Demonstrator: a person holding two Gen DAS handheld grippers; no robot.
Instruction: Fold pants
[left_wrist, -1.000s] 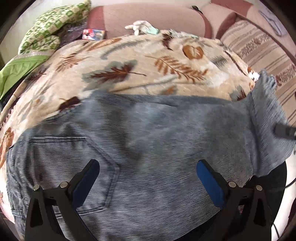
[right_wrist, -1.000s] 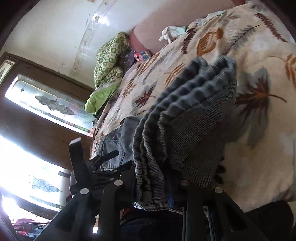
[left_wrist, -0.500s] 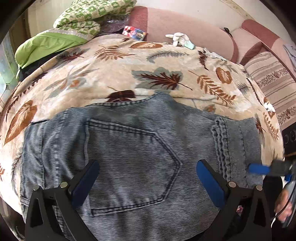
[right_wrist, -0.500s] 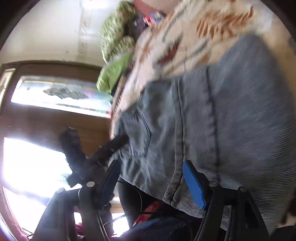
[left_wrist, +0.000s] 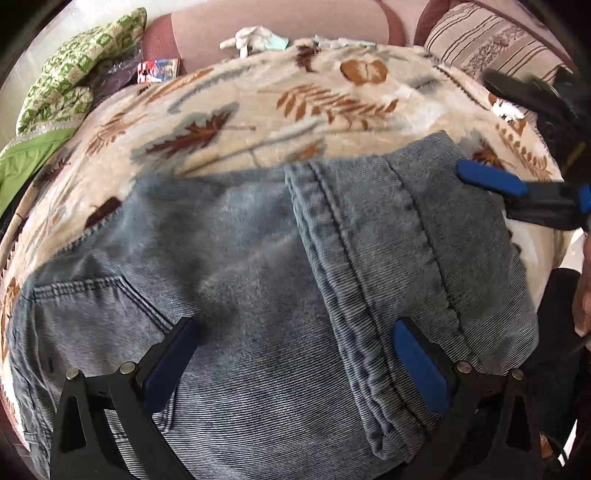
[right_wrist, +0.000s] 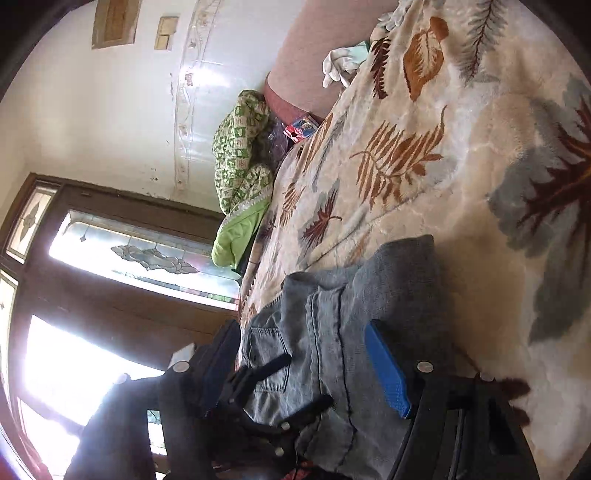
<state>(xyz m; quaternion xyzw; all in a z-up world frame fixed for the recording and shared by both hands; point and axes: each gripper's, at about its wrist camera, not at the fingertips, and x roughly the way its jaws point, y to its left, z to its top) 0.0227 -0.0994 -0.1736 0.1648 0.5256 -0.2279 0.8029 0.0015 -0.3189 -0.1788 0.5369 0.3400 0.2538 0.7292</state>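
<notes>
Grey-blue jeans (left_wrist: 258, 288) lie folded on a leaf-patterned blanket (left_wrist: 295, 96), a double-stitched seam running down the top layer. My left gripper (left_wrist: 295, 369) hovers just above the denim, open, nothing between its blue pads. In the left wrist view my right gripper (left_wrist: 506, 136) reaches in from the right, open, one blue pad (left_wrist: 487, 181) at the fold's far right corner. In the right wrist view the right gripper (right_wrist: 303, 369) stands open with the jeans (right_wrist: 332, 332) lying between its fingers, pads not pressing. The left gripper's black fingers (right_wrist: 273, 369) show over the denim there.
A green patterned quilt (left_wrist: 62, 85) and a small colourful pack (left_wrist: 159, 70) lie at the blanket's far left. White cloth (left_wrist: 255, 37) rests by the pink sofa back. A striped cushion (left_wrist: 491, 40) is at far right. A window and wooden frame (right_wrist: 122, 254) stand beyond the bed.
The right gripper, shut on bunched leg ends a second ago, has opened and let them go; they now lie folded over the jeans. Both grippers sank toward the denim.
</notes>
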